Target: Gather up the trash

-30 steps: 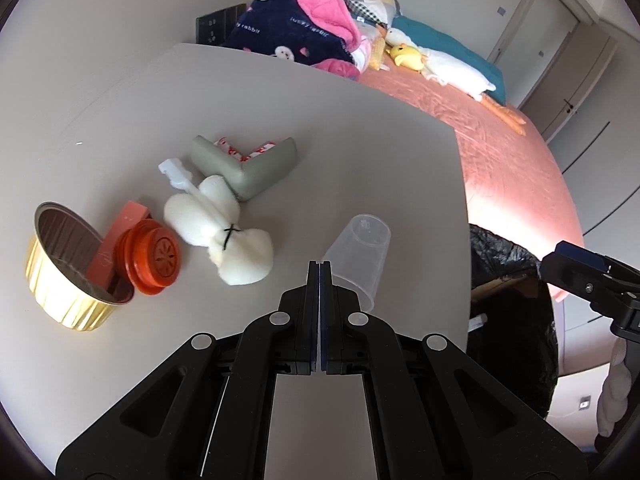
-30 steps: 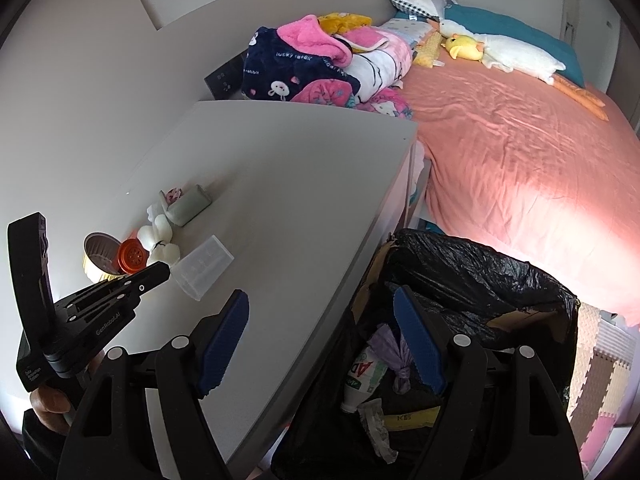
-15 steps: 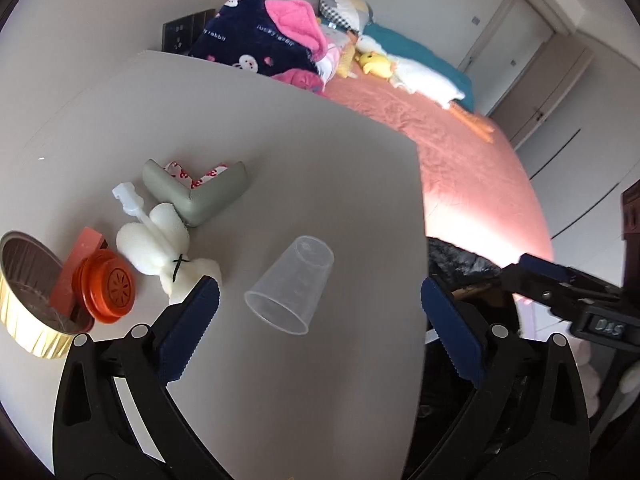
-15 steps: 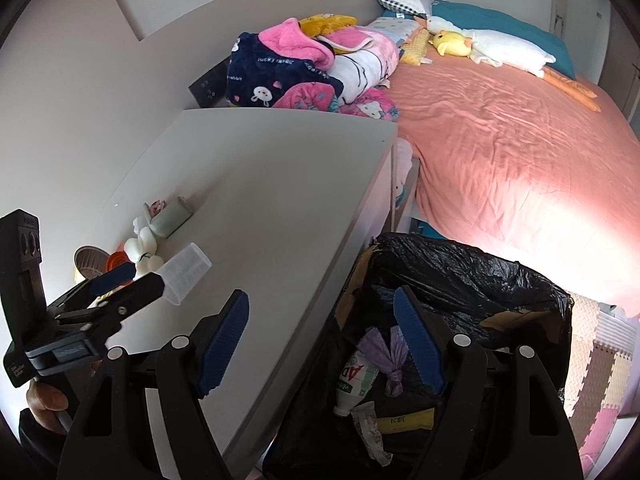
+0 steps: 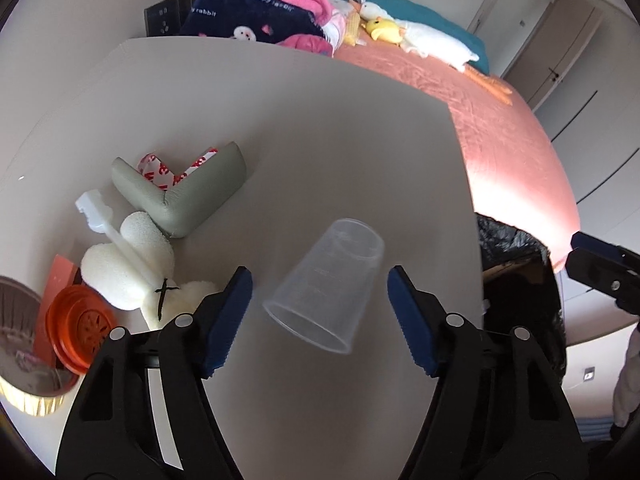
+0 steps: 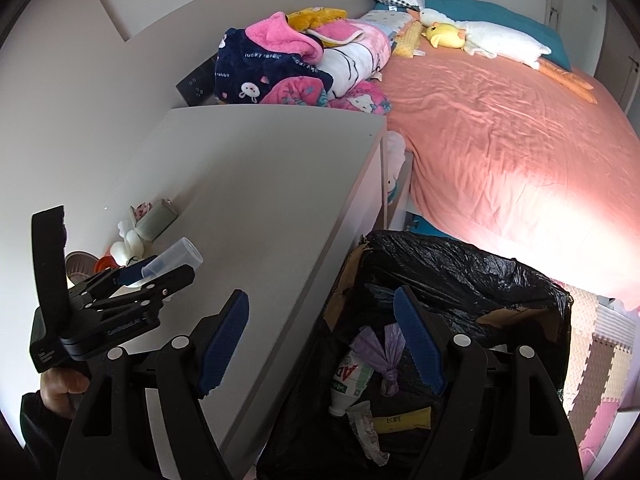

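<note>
Clear cup [image 5: 326,286], orange lid [image 5: 76,326], black bag [image 6: 460,276].

Your left hand-held gripper [image 5: 320,300] has bare counter [image 5: 320,140] ahead and right; the sponge brush [image 5: 128,264] and grey corner guard [image 5: 184,196] crowd its left side.

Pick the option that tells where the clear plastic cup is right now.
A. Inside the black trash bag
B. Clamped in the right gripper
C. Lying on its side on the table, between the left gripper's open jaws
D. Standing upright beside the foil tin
C. The clear plastic cup lies tipped on the table, with the left gripper straddling it, its blue pads apart from the cup's sides and having just been closing.
</note>
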`<state>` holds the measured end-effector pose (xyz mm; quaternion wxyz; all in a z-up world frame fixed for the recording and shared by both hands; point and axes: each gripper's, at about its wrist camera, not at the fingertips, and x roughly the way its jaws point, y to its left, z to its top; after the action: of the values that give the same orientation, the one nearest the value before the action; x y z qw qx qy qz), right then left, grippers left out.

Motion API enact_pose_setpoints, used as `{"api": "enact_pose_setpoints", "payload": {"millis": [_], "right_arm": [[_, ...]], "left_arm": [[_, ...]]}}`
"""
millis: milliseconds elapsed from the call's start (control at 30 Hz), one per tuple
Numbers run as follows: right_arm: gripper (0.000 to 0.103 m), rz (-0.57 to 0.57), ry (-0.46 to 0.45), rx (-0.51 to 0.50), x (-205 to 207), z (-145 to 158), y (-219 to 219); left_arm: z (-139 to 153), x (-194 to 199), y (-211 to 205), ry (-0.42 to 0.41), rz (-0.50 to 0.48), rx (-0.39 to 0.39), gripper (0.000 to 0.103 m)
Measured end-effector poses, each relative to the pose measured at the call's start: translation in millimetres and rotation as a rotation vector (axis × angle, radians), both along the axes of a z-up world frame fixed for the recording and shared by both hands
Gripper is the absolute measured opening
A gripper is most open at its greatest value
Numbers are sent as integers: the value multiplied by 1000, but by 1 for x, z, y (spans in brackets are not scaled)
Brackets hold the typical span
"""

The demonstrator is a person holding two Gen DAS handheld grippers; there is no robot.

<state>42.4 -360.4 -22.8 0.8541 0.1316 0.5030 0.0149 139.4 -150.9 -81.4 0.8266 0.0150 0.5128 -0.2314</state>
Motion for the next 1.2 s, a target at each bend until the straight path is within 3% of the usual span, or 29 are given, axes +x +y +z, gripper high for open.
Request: {"api": "enact_pose_setpoints", "payload": {"millis": [67,133,500,1200], "right_arm": [[76,1,4,0,2,-1,0],[76,4,9,1,5,-3,1],[76,62,11,2,23,-4,23],[76,261,7,12,77,-14,128]], "left_arm": [[0,0,-3,-16,-16,17,59],[1,-1,-4,-37,-21,39,37],[23,-13,27,-10,76,-102,37],[90,-43,117,-158,222,-92,37]]}}
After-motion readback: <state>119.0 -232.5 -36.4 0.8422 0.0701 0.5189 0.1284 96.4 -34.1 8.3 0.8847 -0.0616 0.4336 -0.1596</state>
